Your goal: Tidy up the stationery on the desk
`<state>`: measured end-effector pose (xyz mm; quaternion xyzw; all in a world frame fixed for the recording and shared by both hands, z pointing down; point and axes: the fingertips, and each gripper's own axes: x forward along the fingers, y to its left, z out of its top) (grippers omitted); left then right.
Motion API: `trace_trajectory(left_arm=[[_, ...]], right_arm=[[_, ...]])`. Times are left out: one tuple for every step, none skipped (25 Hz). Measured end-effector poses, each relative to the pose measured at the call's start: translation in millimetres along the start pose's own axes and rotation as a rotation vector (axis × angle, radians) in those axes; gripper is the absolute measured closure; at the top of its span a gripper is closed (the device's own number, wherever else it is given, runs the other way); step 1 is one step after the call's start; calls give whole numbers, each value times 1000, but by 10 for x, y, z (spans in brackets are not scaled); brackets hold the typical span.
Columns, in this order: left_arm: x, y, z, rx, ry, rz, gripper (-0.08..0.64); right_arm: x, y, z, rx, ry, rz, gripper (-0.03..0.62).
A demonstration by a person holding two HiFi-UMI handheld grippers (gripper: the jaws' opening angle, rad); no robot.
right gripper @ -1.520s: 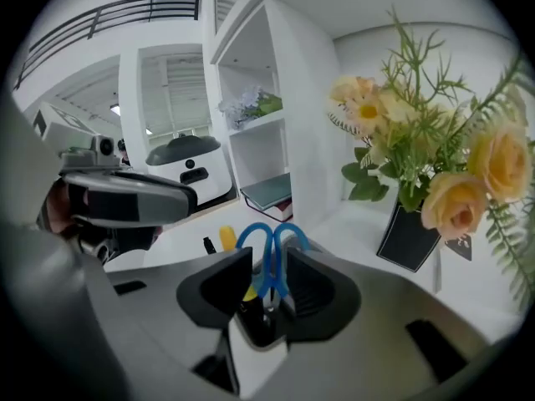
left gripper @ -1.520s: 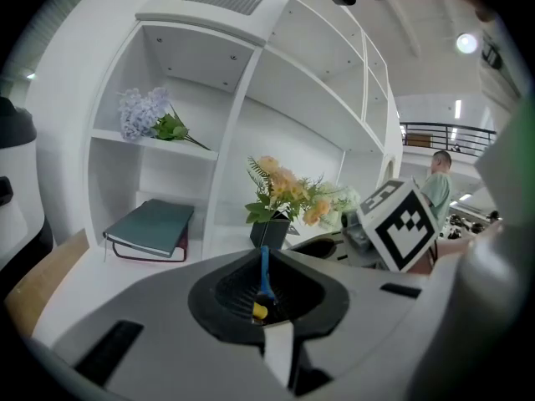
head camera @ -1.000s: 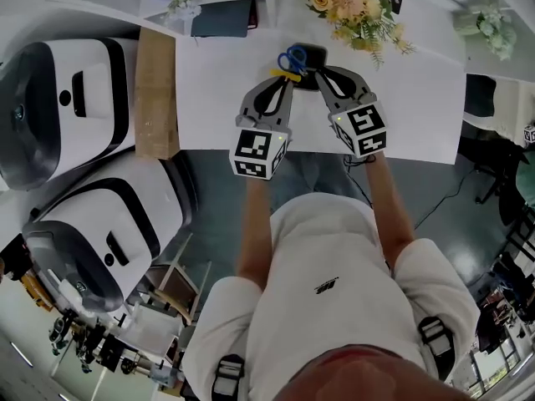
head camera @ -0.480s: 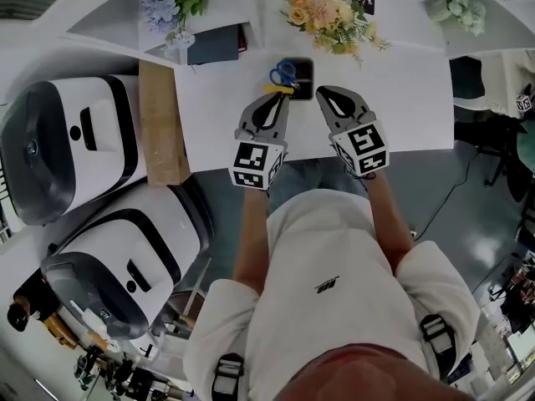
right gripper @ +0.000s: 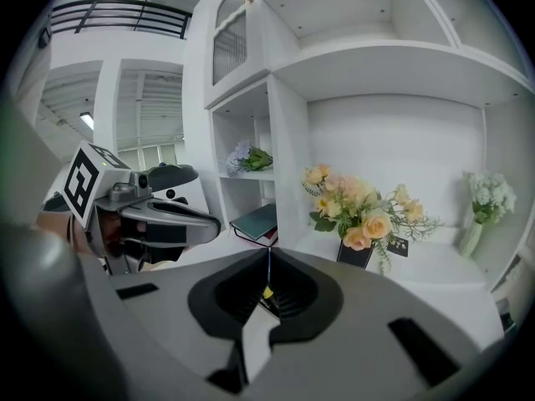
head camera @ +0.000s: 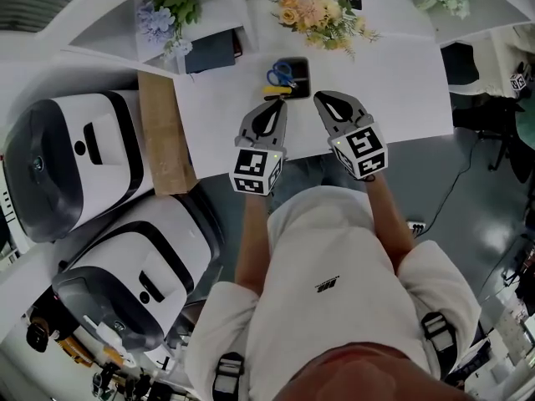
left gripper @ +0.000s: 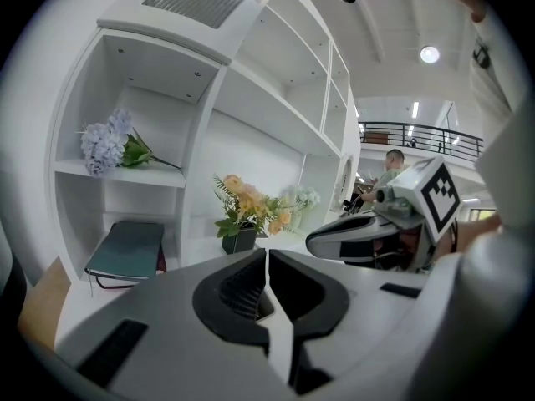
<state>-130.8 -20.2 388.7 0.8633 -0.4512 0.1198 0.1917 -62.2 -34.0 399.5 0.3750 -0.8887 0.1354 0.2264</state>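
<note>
The white bench [head camera: 401, 86] stands by white shelves. Blue scissors [head camera: 280, 72] sit in a black cup [head camera: 299, 80] near the orange flowers [head camera: 320, 12]. The left gripper [head camera: 277, 104] and right gripper [head camera: 321, 98] have their fingers shut, holding nothing.

Orange flowers [head camera: 322, 15], blue flowers [head camera: 159, 13], white shelves [left gripper: 117, 176]

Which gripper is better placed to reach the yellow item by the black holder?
Left, probably. The left gripper points straight at the yellow item, just short of it; the right gripper sits off to the side. Both are shut and must open first.
</note>
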Motion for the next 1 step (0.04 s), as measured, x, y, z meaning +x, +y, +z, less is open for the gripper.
trace_trajectory(left_arm=[[-20,-9,-4,1,1,-3,560]], right_arm=[[-13,18,0,2,-1,-2,592]])
